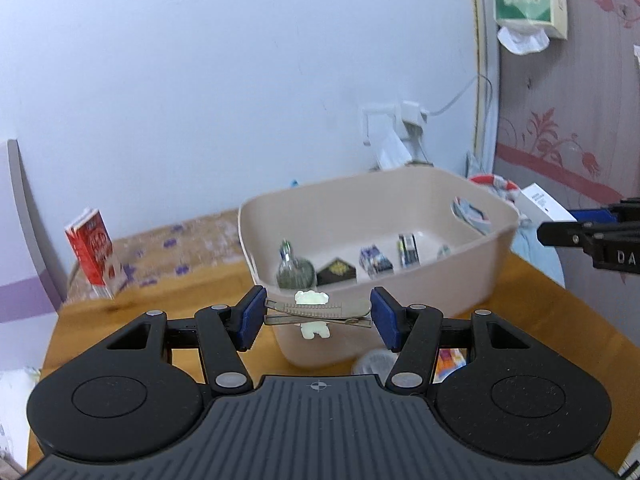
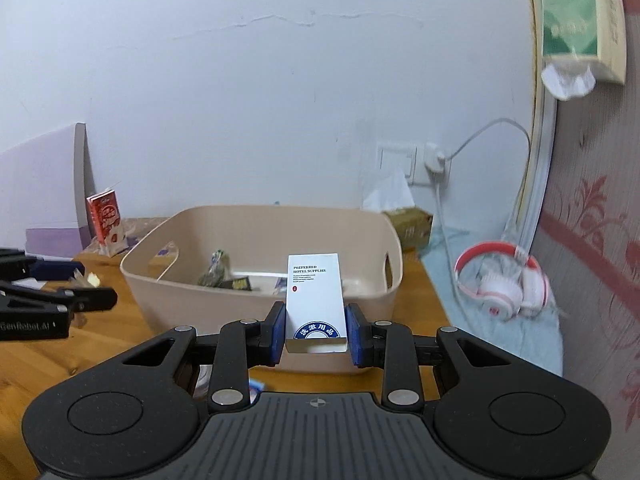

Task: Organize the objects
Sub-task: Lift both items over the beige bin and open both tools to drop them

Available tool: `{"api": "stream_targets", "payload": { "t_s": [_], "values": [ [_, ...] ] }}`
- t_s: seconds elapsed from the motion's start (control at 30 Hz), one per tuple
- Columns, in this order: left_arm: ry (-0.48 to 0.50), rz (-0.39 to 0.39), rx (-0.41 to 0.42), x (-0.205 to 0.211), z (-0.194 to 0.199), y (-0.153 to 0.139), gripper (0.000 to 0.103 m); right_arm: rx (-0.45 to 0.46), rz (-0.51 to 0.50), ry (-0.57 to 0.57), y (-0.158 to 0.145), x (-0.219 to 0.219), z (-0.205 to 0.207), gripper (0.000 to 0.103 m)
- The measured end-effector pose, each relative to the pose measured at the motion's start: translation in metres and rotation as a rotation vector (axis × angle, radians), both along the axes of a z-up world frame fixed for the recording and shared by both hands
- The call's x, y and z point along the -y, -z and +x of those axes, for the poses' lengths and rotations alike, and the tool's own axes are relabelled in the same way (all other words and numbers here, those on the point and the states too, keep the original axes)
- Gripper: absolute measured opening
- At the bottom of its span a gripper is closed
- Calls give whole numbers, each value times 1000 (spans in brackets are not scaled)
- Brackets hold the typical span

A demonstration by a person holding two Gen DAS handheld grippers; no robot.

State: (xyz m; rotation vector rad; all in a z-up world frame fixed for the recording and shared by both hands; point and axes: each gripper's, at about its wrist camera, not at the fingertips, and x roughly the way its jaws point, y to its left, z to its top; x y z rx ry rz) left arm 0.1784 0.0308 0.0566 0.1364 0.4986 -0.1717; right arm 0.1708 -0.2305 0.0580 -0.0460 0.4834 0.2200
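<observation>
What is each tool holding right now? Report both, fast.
Left tool: closed on a metal hair clip with a pale bear charm.
Right tool: closed on a white hotel supplies box.

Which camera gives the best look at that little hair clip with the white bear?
The left wrist view: the hair clip sits centred and near, pinched in the left claw. The right wrist view shows only a small blurred glimpse at its left edge.

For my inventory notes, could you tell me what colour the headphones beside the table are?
The headphones are white with red trim, seen best in the right wrist view.
</observation>
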Motion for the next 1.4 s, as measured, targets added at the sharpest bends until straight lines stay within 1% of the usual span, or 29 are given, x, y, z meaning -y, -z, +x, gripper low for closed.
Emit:
{"api": "stream_targets", "payload": {
  "t_s": [0.2, 0.37, 0.53, 0.73, 0.83, 1.0, 1.07, 1.1, 1.13, 1.17, 1.2, 1.23, 1.27, 1.3, 1.33, 1.37, 1.4],
  "values": [
    [11, 14, 40, 8, 30, -15, 58, 34, -23, -7, -12, -7, 22, 30],
    [4, 29, 48, 15, 63, -16, 58, 54, -27, -5, -17, -14, 46, 30],
    [0, 47, 3, 24, 100, -8, 58, 52, -10, 11, -15, -14, 71, 30],
    [15, 73, -87, 36, 139, 15, 58, 3, -2, 22, -3, -13, 103, 30],
    [-8, 104, -120, 41, 151, 26, 58, -31, -27, 23, 6, -16, 118, 30],
    [-1, 111, -219, 45, 166, 43, 59, -97, -70, 7, 22, -21, 135, 30],
    [-5, 114, -238, 46, 168, 47, 59, -125, -87, 2, 29, -24, 141, 31],
    [-8, 117, -234, 46, 167, 46, 59, -136, -92, 1, 32, -25, 143, 34],
    [-11, 118, -238, 46, 168, 46, 59, -147, -93, 4, 34, -25, 144, 41],
    [-15, 114, -242, 46, 167, 45, 59, -153, -87, 8, 36, -25, 144, 42],
    [-19, 108, -244, 45, 167, 43, 59, -156, -73, 12, 37, -24, 144, 45],
    [-19, 103, -246, 44, 166, 42, 61, -158, -53, 17, 37, -23, 143, 54],
    [-23, 100, -244, 42, 165, 40, 68, -155, -39, 19, 36, -22, 141, 59],
    [-29, 97, -237, 41, 163, 37, 71, -145, -29, 20, 34, -21, 137, 66],
    [-35, 94, -225, 41, 159, 34, 76, -126, -25, 23, 30, -22, 131, 69],
    [-42, 94, -214, 40, 155, 29, 78, -113, -28, 26, 27, -22, 127, 70],
    [-50, 92, -204, 39, 151, 25, 78, -101, -32, 28, 23, -22, 123, 73]
  ]
}}
